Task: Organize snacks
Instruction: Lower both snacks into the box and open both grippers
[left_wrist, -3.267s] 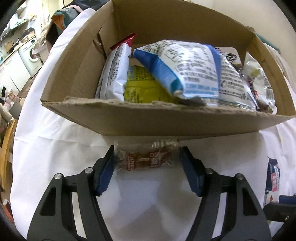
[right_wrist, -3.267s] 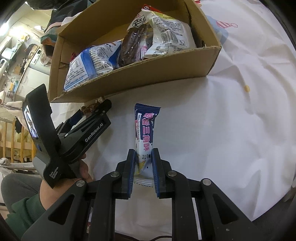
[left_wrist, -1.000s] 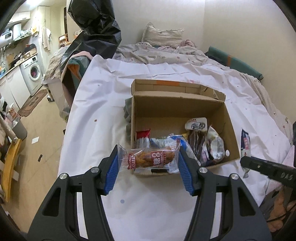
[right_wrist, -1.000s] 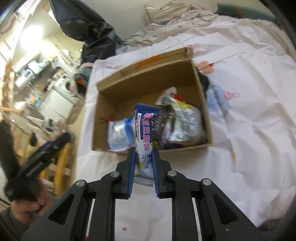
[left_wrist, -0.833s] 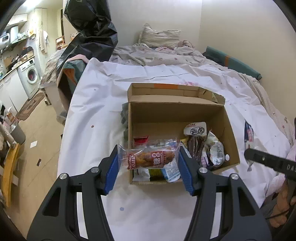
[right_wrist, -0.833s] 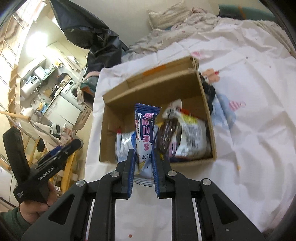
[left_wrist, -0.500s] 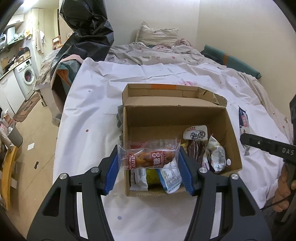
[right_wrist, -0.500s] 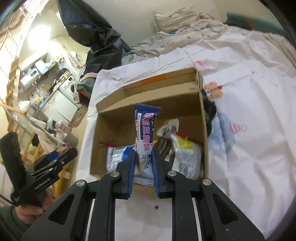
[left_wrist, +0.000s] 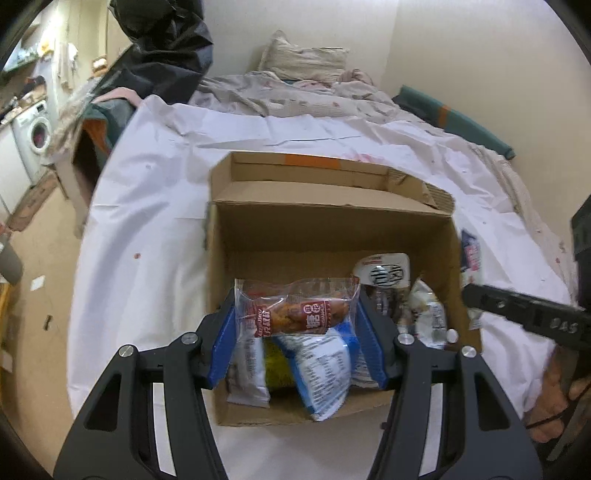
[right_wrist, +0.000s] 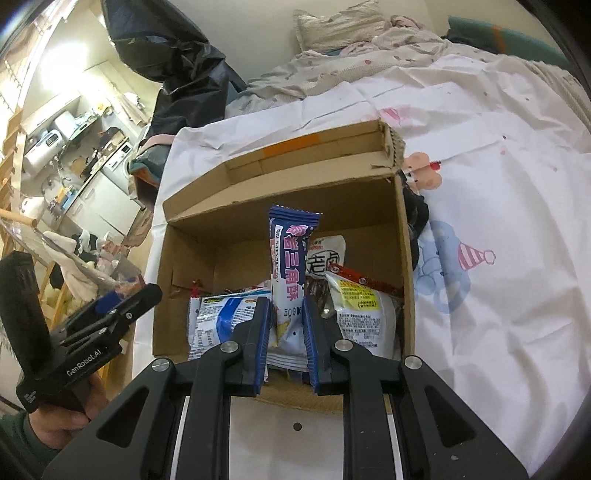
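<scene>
white sheet (right_wrist: 517, 258) | left gripper (right_wrist: 122, 299): "GenRobot.AI" | blue snack bar (right_wrist: 290, 273): "50"

Ahead of us lies a bed (left_wrist: 332, 122) with a pillow (left_wrist: 306, 55) against the cream wall (left_wrist: 461, 55). Off to our left stand a washing machine (left_wrist: 35, 134) and a black plastic bag (left_wrist: 162, 40).

A brown cardboard box (right_wrist: 369, 192) with an orange tape strip sits on a white bedsheet (right_wrist: 498, 221) printed with pastel cartoon animals. A clear red-labelled snack packet (left_wrist: 295, 310) and a navy packet with pink lettering (right_wrist: 290, 266) show above it.
</scene>
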